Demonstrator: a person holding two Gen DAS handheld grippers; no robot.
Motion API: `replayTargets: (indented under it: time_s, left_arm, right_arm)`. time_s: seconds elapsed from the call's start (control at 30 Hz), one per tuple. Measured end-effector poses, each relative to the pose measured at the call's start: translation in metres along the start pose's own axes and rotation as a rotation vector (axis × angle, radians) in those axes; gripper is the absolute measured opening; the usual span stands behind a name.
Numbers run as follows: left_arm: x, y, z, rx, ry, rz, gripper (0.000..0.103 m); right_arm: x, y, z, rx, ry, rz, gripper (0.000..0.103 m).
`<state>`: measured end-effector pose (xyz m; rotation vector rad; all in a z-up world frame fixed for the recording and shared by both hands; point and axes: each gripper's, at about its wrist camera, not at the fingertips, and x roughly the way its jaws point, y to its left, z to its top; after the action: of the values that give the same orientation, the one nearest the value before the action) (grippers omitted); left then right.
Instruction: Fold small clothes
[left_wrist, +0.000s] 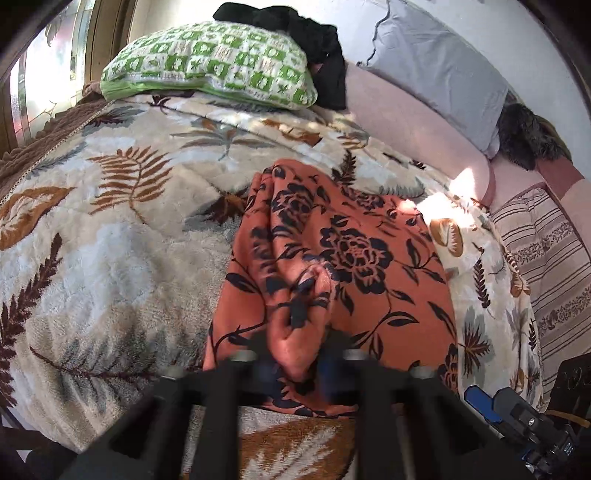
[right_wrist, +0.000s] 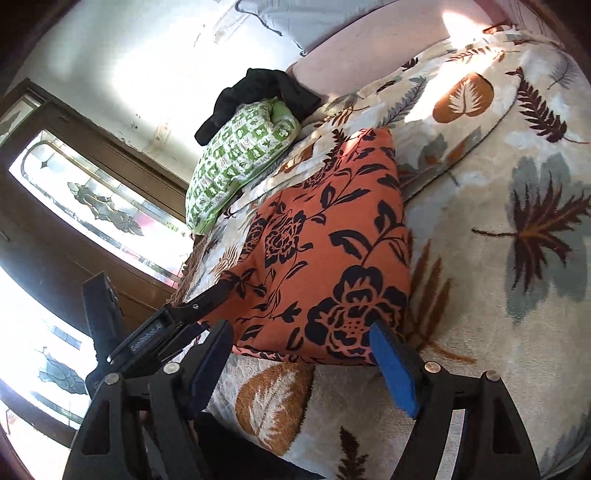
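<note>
An orange garment with black flowers lies folded on the leaf-patterned blanket. My left gripper is shut on a bunched fold of the garment at its near edge, lifting it a little. In the right wrist view the garment lies just ahead. My right gripper is open, its blue pads on either side of the garment's near edge, holding nothing. The left gripper shows at that view's left, on the garment's corner.
A green checked pillow with a black garment on it lies at the bed's far end. A grey pillow leans on the wall. A striped cloth is at the right. A door with glass stands beside the bed.
</note>
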<state>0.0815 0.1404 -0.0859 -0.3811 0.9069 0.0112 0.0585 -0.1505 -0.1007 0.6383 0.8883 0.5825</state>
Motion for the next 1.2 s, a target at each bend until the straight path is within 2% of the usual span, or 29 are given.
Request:
replayTargets:
  time_s: [0.07,0.13,0.17,0.23,0.27,0.33,0.4,0.47,0.6,0.67,0.73,0.77,0.8,0.87,0.9,0.93,0.97,1.03,1.07,1.13,1.2]
  left_arm:
    - [0.005,0.016,-0.006,-0.065,0.007,0.011,0.010]
    - [0.026,0.044,-0.020,-0.172,0.076,0.017,0.012]
    - [0.031,0.054,-0.026,-0.213,0.084,-0.019,0.013]
    - [0.022,0.053,-0.026,-0.227,0.059,-0.046,0.016]
    - [0.017,0.050,-0.025,-0.230,0.057,-0.048,0.022]
    - [0.004,0.045,-0.022,-0.214,0.052,-0.009,0.033]
    - [-0.017,0.037,-0.017,-0.172,-0.010,0.039,0.037]
    - [-0.033,0.023,-0.006,-0.094,-0.077,0.055,0.043]
    - [-0.034,-0.016,0.020,0.080,-0.130,0.011,0.045]
    - [-0.010,-0.029,0.031,0.163,-0.108,0.020,0.046]
    - [0.026,-0.030,0.032,0.198,-0.028,0.099,0.046]
    - [0.045,-0.024,0.028,0.194,0.033,0.146,0.046]
    - [0.056,-0.019,0.024,0.195,0.051,0.168,0.048]
    - [0.053,-0.014,0.019,0.198,0.013,0.152,0.049]
    - [0.051,-0.013,0.018,0.195,0.011,0.152,0.049]
    - [0.050,-0.012,0.018,0.192,0.010,0.151,0.049]
    - [0.050,-0.009,0.018,0.190,0.010,0.141,0.049]
    - [0.051,-0.005,0.015,0.187,0.001,0.125,0.049]
    - [0.051,-0.004,0.014,0.187,0.000,0.116,0.050]
    - [0.053,-0.006,0.013,0.196,-0.003,0.117,0.050]
    - [0.051,-0.003,0.013,0.193,-0.009,0.102,0.050]
  right_arm:
    - [-0.002,-0.009,0.000,0.024,-0.002,0.006,0.079]
    - [-0.002,-0.016,0.001,0.034,-0.003,0.009,0.079]
    - [-0.002,-0.021,0.001,0.047,0.004,0.007,0.079]
    - [-0.001,-0.031,0.003,0.086,0.011,0.009,0.079]
    - [-0.002,-0.035,0.004,0.098,0.012,0.013,0.079]
    - [-0.005,-0.040,0.007,0.113,0.005,0.020,0.079]
    - [-0.010,-0.044,0.011,0.121,-0.008,0.025,0.079]
    - [-0.016,-0.049,0.017,0.141,-0.025,0.034,0.081]
    - [-0.012,-0.063,0.038,0.172,0.002,0.043,0.082]
    - [-0.002,-0.067,0.054,0.197,0.032,0.070,0.082]
    - [0.015,-0.069,0.071,0.228,0.079,0.137,0.082]
    - [0.025,-0.072,0.077,0.255,0.111,0.142,0.082]
    - [0.036,-0.074,0.080,0.278,0.143,0.134,0.082]
    - [0.068,-0.078,0.080,0.316,0.245,0.178,0.083]
    - [0.083,-0.079,0.077,0.343,0.304,0.166,0.079]
    - [0.092,-0.072,0.076,0.306,0.344,0.141,0.068]
    - [0.093,-0.058,0.078,0.205,0.350,0.099,0.035]
    - [0.084,-0.036,0.079,0.103,0.316,0.046,0.035]
    - [0.084,-0.037,0.076,0.094,0.313,0.026,0.034]
    - [0.099,-0.052,0.064,0.085,0.348,-0.076,0.038]
    - [0.096,-0.065,0.064,0.192,0.323,0.004,0.056]
